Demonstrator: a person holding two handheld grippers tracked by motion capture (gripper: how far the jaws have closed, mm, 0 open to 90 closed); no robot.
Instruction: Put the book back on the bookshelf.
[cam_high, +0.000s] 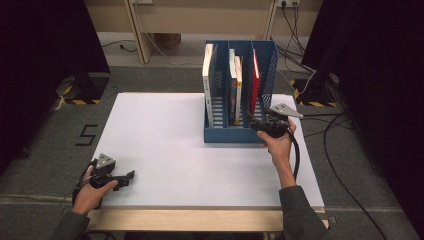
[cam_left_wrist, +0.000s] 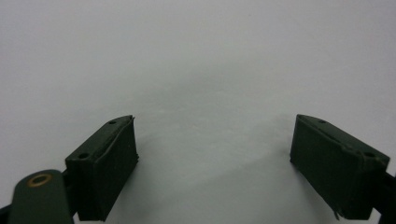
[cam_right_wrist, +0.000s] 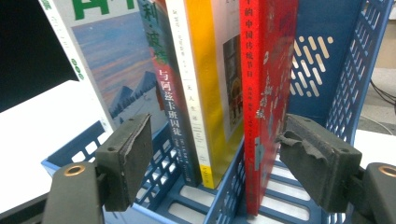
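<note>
A: The white surface (cam_high: 165, 145) takes up most of the high view, and its near wooden edge is cut off at the bottom by the person's sleeves. Dark curtains hide both sides of the room.

B: On its far right part stands the blue file rack (cam_high: 240, 132), three compartments, upright. The white book (cam_high: 207, 85) sits in the left one, two thinner books (cam_high: 235, 87) in the middle one, and the red book (cam_high: 255, 82) in the right one.

A: In the right gripper view the tops of all the books are cut off, and the rack's mesh wall (cam_right_wrist: 359, 70) crowds the right.

B: The right gripper (cam_high: 255, 123) is at the rack's front right corner. Its fingers (cam_right_wrist: 128, 158) stand apart, with the red book's (cam_right_wrist: 264, 93) lower edge and a rack divider between them, the right pad just beside the cover; contact is hard to make out.

A: The left gripper (cam_high: 131, 175) rests low near the surface's near left corner, well apart from the rack. Its fingers (cam_left_wrist: 105, 168) are apart, holding nothing
</note>
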